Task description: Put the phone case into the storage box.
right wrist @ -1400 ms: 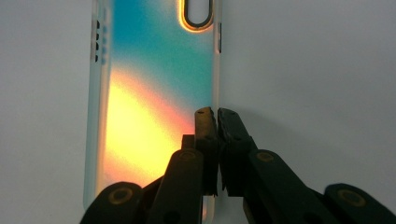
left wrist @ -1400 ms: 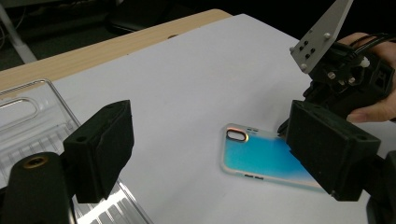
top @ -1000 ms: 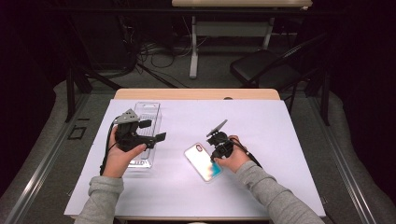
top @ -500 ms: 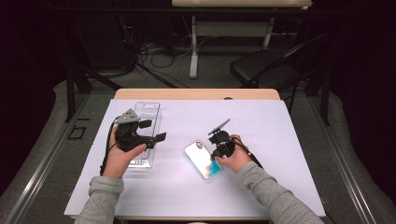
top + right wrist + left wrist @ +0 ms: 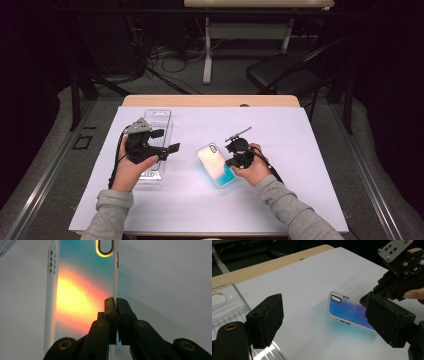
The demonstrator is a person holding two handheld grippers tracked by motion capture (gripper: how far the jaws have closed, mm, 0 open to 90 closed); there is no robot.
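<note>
A phone case [image 5: 216,164] with a white rim and a blue-green back lies on the white sheet [image 5: 280,135] that covers the table, roughly at the middle of it, its camera cut-out at the far end. In the right gripper view the same back glows orange and yellow under the light. No brand, label or writing can be read on it in any view.

The right gripper [image 5: 116,302] has its jaws pressed together on the side rim of the phone case, pinching the thin edge between the pads; the person's right hand [image 5: 252,167] holds it just beside the case.

The left gripper [image 5: 167,145] is held above a clear plastic tray [image 5: 159,120] near the left edge of the sheet, in the left hand [image 5: 131,167]. Its jaws stand wide apart with nothing between them, aimed towards the phone case but well apart from it. The clear plastic tray has ribbed moulding, and any lettering on it is too small to read.
</note>
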